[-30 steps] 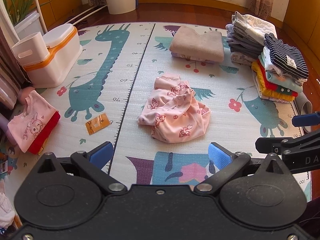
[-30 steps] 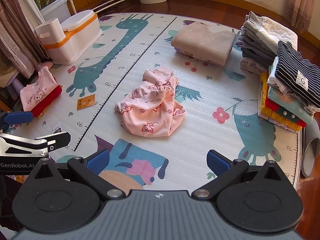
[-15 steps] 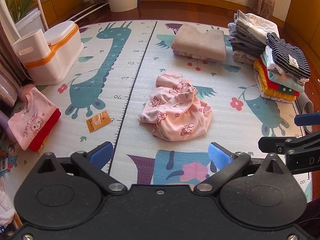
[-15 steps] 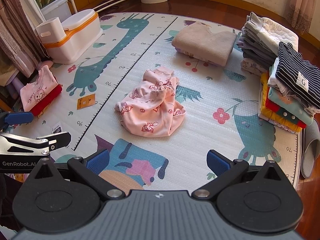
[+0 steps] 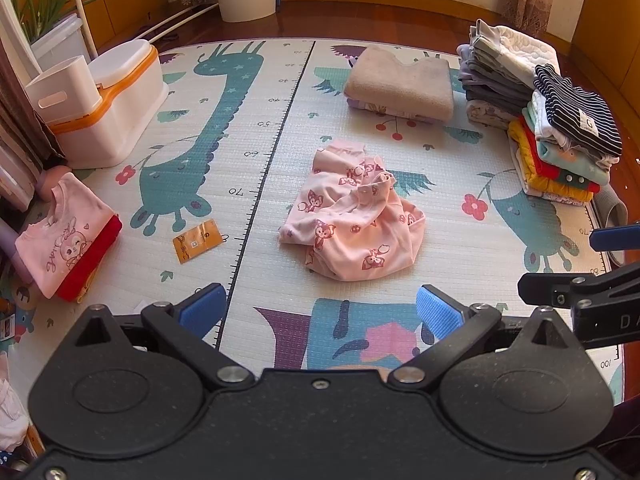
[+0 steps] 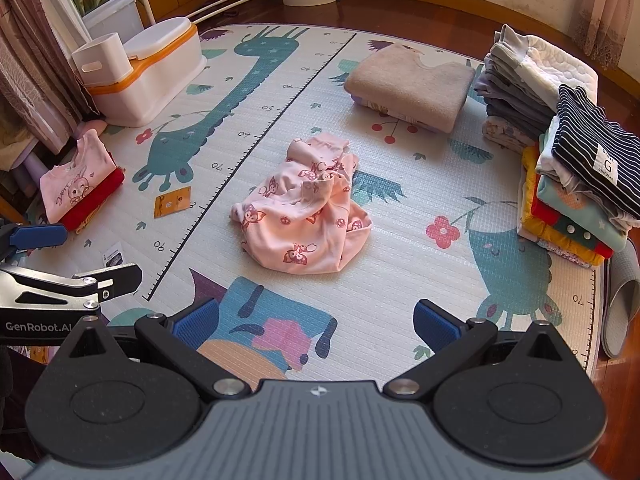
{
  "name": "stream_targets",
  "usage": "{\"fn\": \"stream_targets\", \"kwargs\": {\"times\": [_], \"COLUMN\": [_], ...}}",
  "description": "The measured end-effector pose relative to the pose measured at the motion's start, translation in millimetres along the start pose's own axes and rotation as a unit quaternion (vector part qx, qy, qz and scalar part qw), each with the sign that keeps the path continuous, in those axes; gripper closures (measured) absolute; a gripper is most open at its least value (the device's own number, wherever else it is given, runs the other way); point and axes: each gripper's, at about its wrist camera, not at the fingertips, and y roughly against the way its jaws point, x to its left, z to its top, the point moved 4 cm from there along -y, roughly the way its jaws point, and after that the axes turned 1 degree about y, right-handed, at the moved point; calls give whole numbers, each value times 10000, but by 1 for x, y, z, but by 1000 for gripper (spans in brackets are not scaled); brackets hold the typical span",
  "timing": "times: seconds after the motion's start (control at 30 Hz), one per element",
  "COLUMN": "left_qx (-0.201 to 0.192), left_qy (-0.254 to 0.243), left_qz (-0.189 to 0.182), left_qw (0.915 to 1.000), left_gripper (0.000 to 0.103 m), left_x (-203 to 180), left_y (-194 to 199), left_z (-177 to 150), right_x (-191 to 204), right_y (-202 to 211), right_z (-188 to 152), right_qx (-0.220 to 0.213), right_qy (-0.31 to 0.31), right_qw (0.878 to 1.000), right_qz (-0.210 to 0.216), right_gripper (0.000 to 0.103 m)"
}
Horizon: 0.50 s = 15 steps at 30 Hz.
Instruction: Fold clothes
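Above the near edge of the play mat (image 5: 460,240), the left gripper (image 5: 320,308) and right gripper (image 6: 316,320) are hovering, jaws spread and empty. The pink garment (image 5: 352,224) is lying crumpled mid-mat, unfolded. Folded stacks (image 6: 576,176) are sitting beyond; this piece remains.

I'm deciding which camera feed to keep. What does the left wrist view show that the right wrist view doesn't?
Only the left wrist view shows the right tongs at its right edge. Only the right wrist view shows the left tongs at its left edge, a white slip of paper on the mat and most of a grey slipper. Both share the crumpled pink garment mid-mat, the orange card and the folded stacks.
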Motion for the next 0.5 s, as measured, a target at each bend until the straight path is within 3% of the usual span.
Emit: {"fn": "stream_targets", "kwargs": {"times": [0.5], "left_qx": [-14], "left_qy": [23], "left_qz": [5], "left_qw": [10000], "left_gripper": [0], "left_x": [-1], "left_y": [0], "left_z": [0], "right_x": [1], "right_y": [0], "right_z": [1], "right_qx": [3], "right_qy": [33], "right_qw": [10000], "right_qz": [2], "right_gripper": [0]}}
